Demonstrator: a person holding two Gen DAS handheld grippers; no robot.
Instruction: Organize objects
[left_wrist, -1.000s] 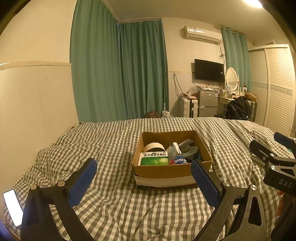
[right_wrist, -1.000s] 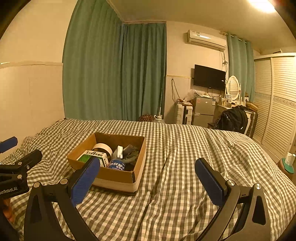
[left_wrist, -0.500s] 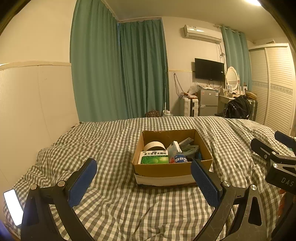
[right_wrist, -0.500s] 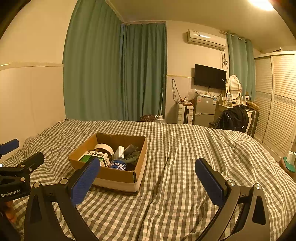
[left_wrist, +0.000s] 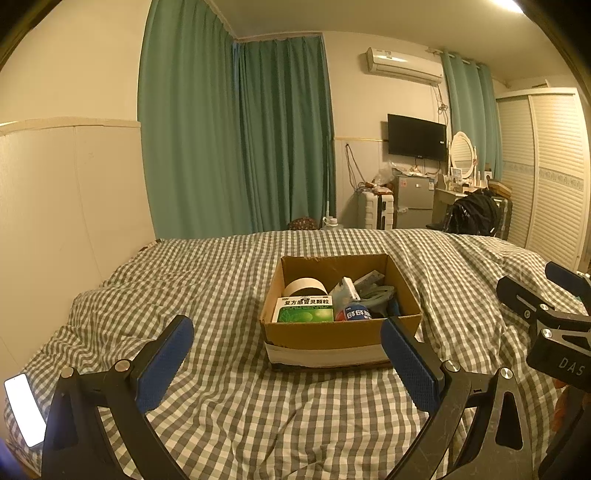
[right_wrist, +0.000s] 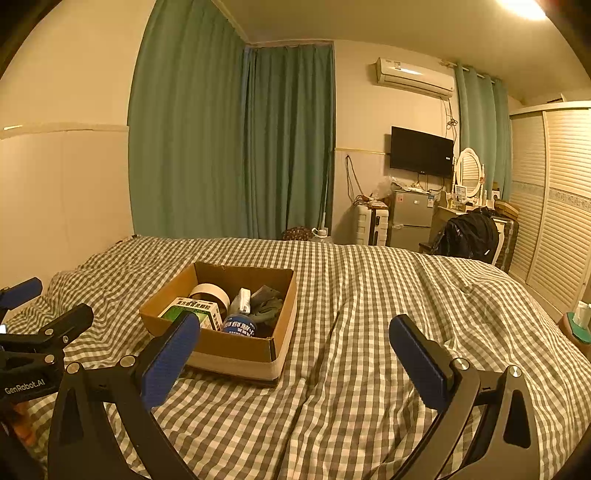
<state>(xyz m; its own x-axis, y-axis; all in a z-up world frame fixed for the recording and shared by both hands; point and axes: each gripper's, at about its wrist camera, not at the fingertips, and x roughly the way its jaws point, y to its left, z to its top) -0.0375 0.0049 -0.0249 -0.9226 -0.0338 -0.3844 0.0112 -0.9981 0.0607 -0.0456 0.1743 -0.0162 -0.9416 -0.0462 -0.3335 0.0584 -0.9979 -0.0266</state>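
A cardboard box sits on the checked bedspread. Inside lie a green and white medicine box, a roll of tape, a blue-labelled can, a white packet and grey-green cloth. My left gripper hovers open just short of the box, nothing between its blue pads. My right gripper is open and empty too, to the right of the box and a little back from it.
A lit phone lies at the bed's near left corner. Each gripper shows at the edge of the other's view. Beyond the bed stand green curtains, a small fridge, a dressing table with a black backpack, and a louvred wardrobe.
Both views have edged slightly lower toward the bed and box. Both grippers stay open, and nothing in the box has moved.
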